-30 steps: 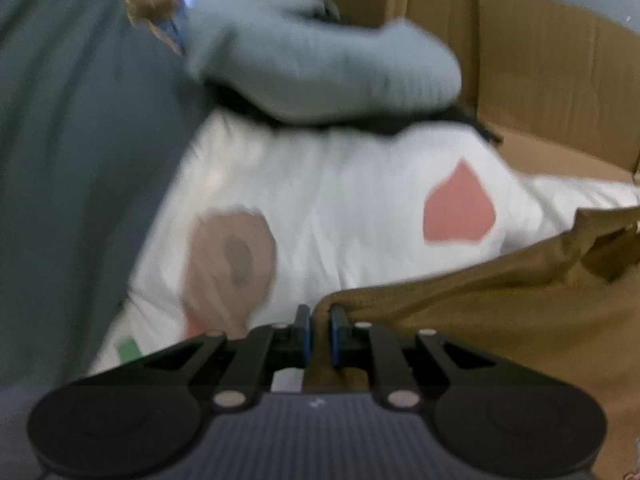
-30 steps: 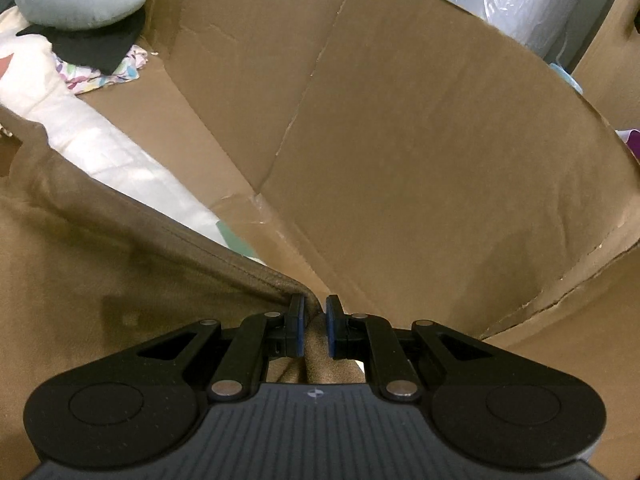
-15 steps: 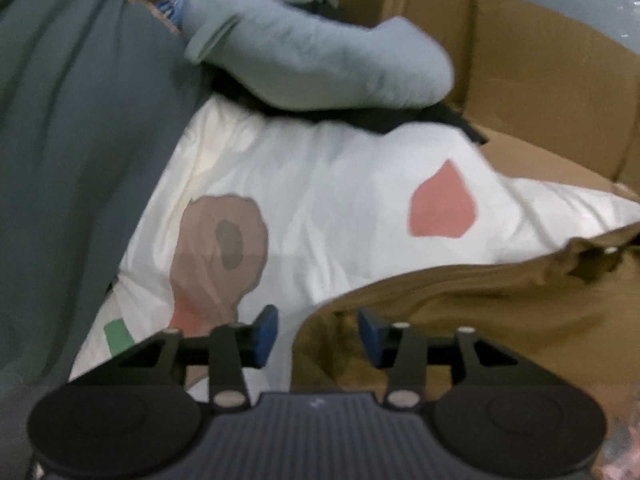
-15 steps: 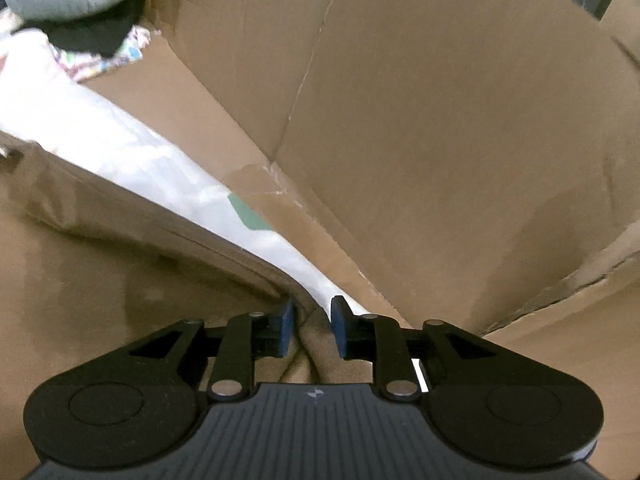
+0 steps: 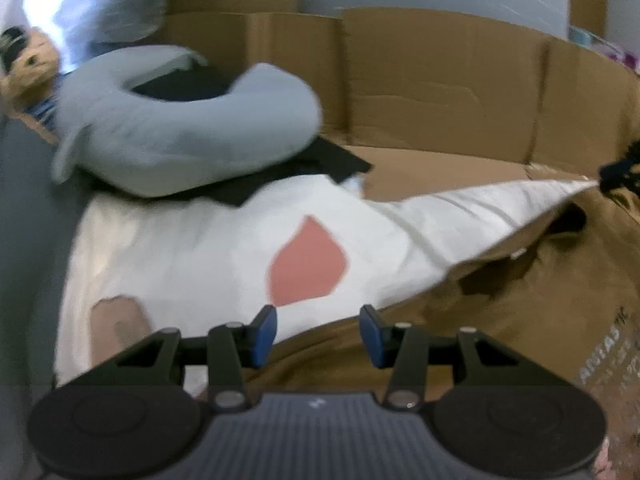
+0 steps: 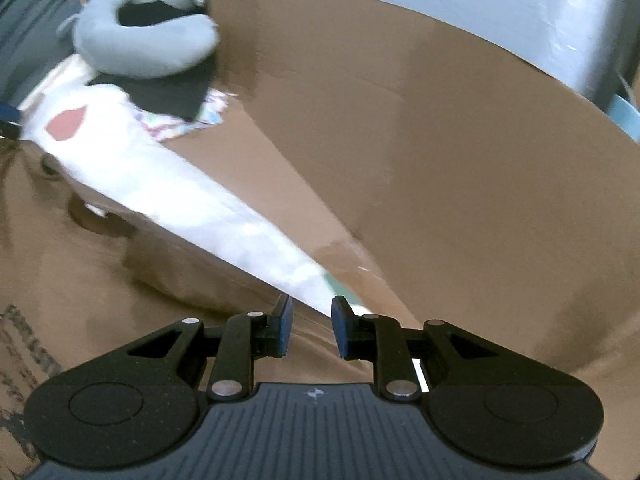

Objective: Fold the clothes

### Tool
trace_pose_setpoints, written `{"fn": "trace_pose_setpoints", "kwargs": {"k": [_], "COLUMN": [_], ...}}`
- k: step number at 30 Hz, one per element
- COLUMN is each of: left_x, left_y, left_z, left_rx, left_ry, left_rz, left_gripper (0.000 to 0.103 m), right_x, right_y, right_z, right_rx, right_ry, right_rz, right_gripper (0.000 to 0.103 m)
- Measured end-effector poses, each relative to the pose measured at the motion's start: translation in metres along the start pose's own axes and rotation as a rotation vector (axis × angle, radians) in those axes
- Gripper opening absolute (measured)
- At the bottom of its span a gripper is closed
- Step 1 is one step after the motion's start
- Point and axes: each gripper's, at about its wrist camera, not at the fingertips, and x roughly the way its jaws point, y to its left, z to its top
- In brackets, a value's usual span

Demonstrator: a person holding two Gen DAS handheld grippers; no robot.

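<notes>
A brown T-shirt (image 5: 520, 312) with printed lettering lies spread on a white patterned sheet (image 5: 192, 256), its collar opening facing away. In the left wrist view my left gripper (image 5: 318, 334) stands open just above the shirt's near left edge, nothing between its blue pads. The same brown T-shirt (image 6: 72, 280) fills the lower left of the right wrist view. My right gripper (image 6: 311, 332) is open over its right edge, with the white sheet (image 6: 224, 216) just beyond the fingertips.
A grey neck pillow (image 5: 168, 128) rests on a black cloth (image 5: 304, 160) at the far left, beside a small plush toy (image 5: 24, 68). Tall cardboard walls (image 6: 460, 160) enclose the far and right sides. A grey cover (image 5: 28, 240) lies to the left.
Both grippers were shut on the brown shirt's edge a second ago. They have opened, let the shirt drop onto the sheet, and drawn back a little.
</notes>
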Motion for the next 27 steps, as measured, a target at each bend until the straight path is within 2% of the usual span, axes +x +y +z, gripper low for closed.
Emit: {"fn": "trace_pose_setpoints", "kwargs": {"k": [10,21,25,27], "left_x": [0.021,0.05,0.056,0.058], "left_y": [-0.035,-0.052,-0.056,-0.056], "left_z": [0.005,0.005,0.001,0.001], "left_rx": [0.169,0.314,0.362,0.361], "left_ry": [0.037,0.089,0.094,0.092], "left_rz": [-0.075,-0.079,-0.084,-0.089], "left_gripper": [0.047,0.045,0.04,0.031], "right_x": [0.022,0.041,0.052,0.057], "right_y": [0.034,0.055,0.059,0.061], "right_z": [0.012,0.017,0.019,0.02], "right_rx": [-0.078,-0.154,-0.184,-0.202], "right_ry": [0.009,0.044,0.061,0.066], "right_rz": [0.106,0.149,0.152,0.148], "right_gripper": [0.028,0.029,0.029,0.029]}}
